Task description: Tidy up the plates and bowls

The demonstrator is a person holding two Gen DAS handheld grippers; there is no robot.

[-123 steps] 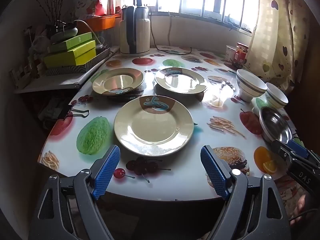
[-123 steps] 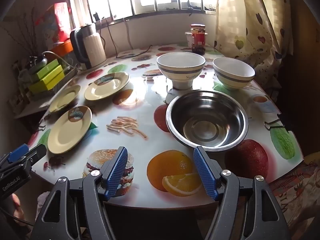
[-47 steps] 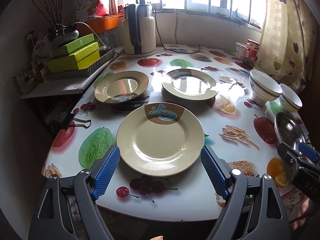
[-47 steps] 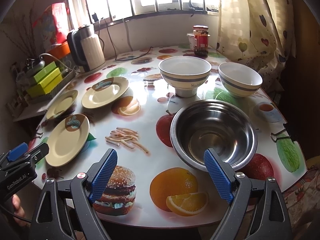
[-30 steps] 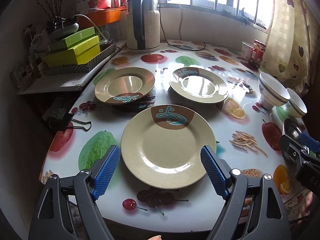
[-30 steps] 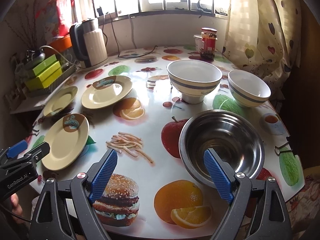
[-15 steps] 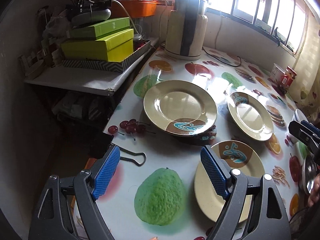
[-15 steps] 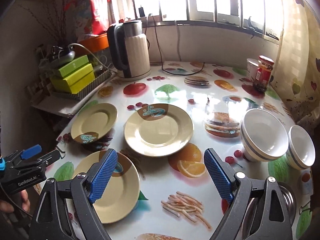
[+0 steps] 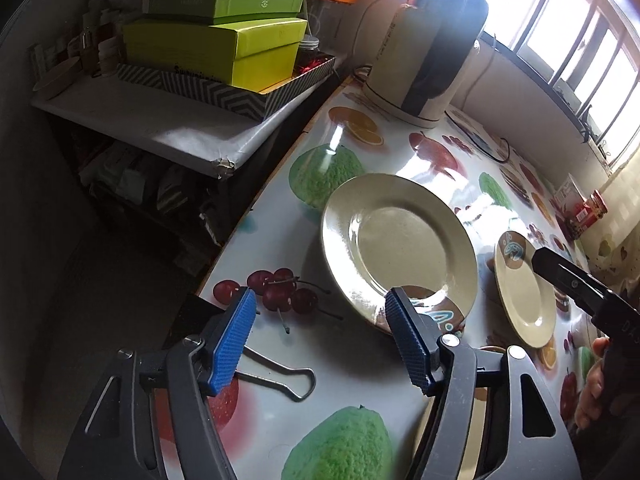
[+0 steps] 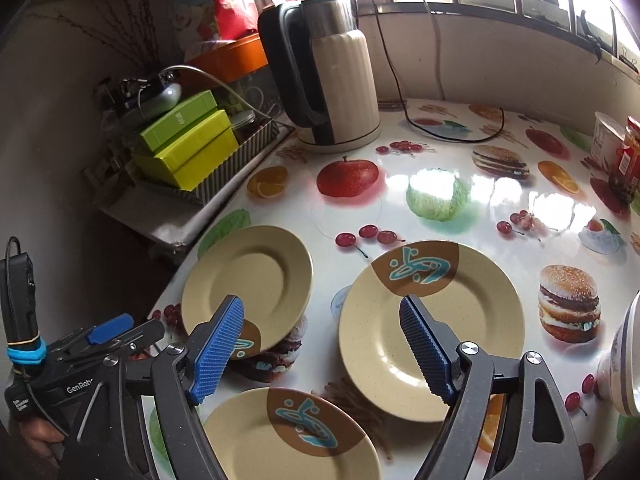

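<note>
Lower frame: left gripper (image 9: 320, 340) and right gripper (image 10: 320, 350), jaws closing on nothing; "GenRob" is legible at lower left. Mid-frame, three plates (image 10: 430, 332) lie on the glossy, fruit-printed bench (image 10: 500, 200). Upper left: kettle (image 10: 328, 68) and green boxes (image 10: 188, 144) on a side shelf (image 10: 160, 224).

Black-framed left hand-held gripper (image 9: 320, 344) and right hand-held gripper (image 10: 320, 350) carry ribbed blue pads (image 9: 232, 340), silver screws (image 10: 467, 347) and white lettering.
</note>
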